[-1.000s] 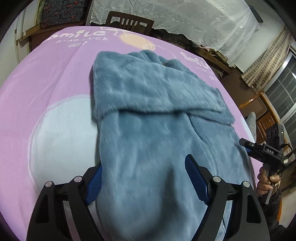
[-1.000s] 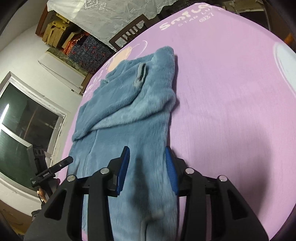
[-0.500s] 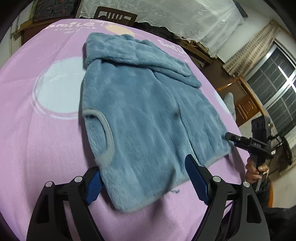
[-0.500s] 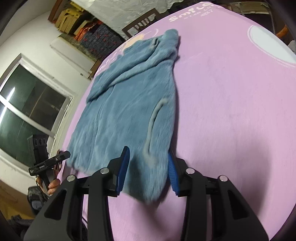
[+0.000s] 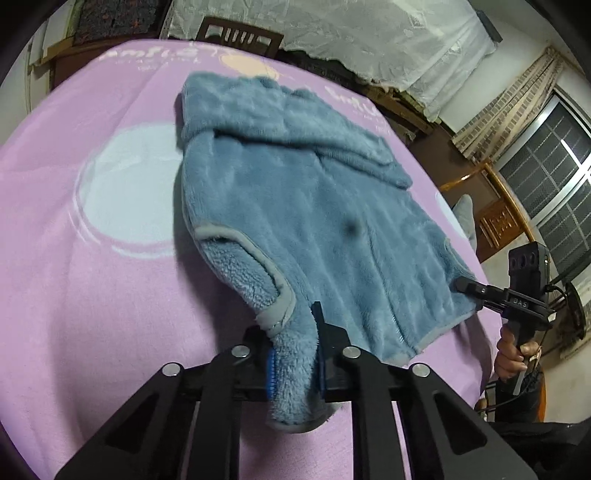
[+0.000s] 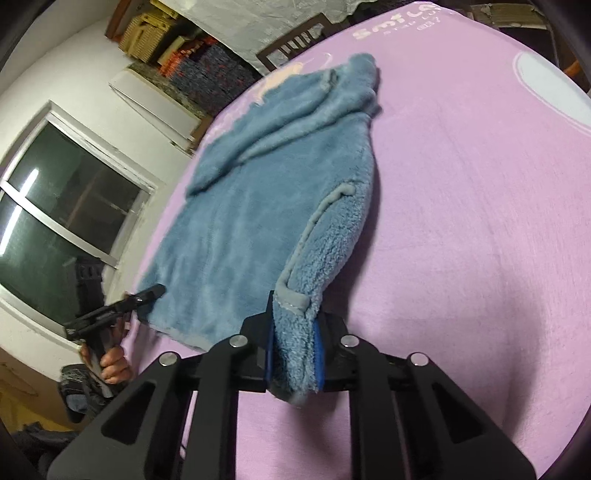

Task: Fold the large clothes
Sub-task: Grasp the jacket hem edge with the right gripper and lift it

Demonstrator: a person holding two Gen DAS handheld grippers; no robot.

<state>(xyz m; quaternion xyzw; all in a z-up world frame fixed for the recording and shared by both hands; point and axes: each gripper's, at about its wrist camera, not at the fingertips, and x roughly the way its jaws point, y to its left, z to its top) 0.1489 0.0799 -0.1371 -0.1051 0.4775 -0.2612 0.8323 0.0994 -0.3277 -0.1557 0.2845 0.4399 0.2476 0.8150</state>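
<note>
Two grippers hold one blue fleece jacket (image 5: 317, 206) that lies spread on a pink blanket (image 5: 92, 295). In the left wrist view the left gripper (image 5: 295, 354) has its fingers (image 5: 320, 332) pressed on the near corner of the jacket, so the thick fleece fills the gap between the blue pads. Just above this grip a grey-edged flap (image 5: 251, 273) is turned over and shows the curly inner side. In the right wrist view the right gripper (image 6: 293, 354) pinches the near corner of the jacket (image 6: 258, 206) in the same way, and the fleece bulges out under its fingers (image 6: 318, 354). From this grip a grey trim (image 6: 314, 229) runs up along the folded edge. Each camera also sees the other gripper at the far bottom corner of the jacket: the right one (image 5: 476, 291) touches the hem at the right side of the left view, with a hand (image 5: 513, 350) on its handle, and the left one (image 6: 144, 295) touches the hem at the left side of the right view. The hood end of the jacket lies far from both cameras, near white letters (image 6: 391, 26) printed on the blanket (image 6: 480, 221). Behind the blanket stands a wooden chair (image 5: 236, 35), and a window (image 5: 554, 177) is at the side.
</note>
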